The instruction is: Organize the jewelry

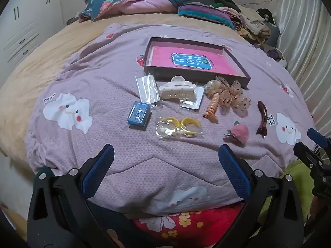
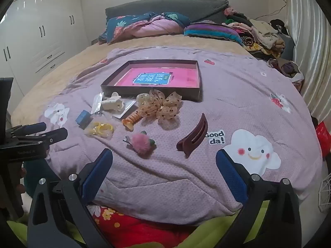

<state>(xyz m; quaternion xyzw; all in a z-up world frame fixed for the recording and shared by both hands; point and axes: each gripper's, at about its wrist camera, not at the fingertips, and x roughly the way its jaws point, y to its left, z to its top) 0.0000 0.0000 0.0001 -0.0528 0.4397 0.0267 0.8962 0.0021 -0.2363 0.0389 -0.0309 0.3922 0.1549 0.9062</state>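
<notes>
A shallow brown box (image 1: 238,78) (image 2: 153,94) with a pink bottom lies on the purple blanket. In front of it lie a cream claw clip (image 1: 176,91) (image 2: 111,103), a dotted bow (image 1: 233,97) (image 2: 163,103), an orange spiral clip (image 1: 212,108) (image 2: 132,118), a blue box (image 1: 138,113) (image 2: 83,117), bagged yellow hoops (image 1: 178,127) (image 2: 101,130), a pink pompom clip (image 1: 239,134) (image 2: 141,142) and a brown claw clip (image 1: 261,116) (image 2: 193,137). My left gripper (image 1: 165,155) is open and empty near the blanket's front edge. My right gripper (image 2: 164,159) is open and empty.
Small clear packets (image 1: 148,88) lie by the cream clip. Pillows and quilts (image 1: 132,2) and a clothes pile (image 1: 252,22) sit at the bed's head. A wardrobe (image 2: 41,31) stands left, a curtain (image 2: 310,41) right.
</notes>
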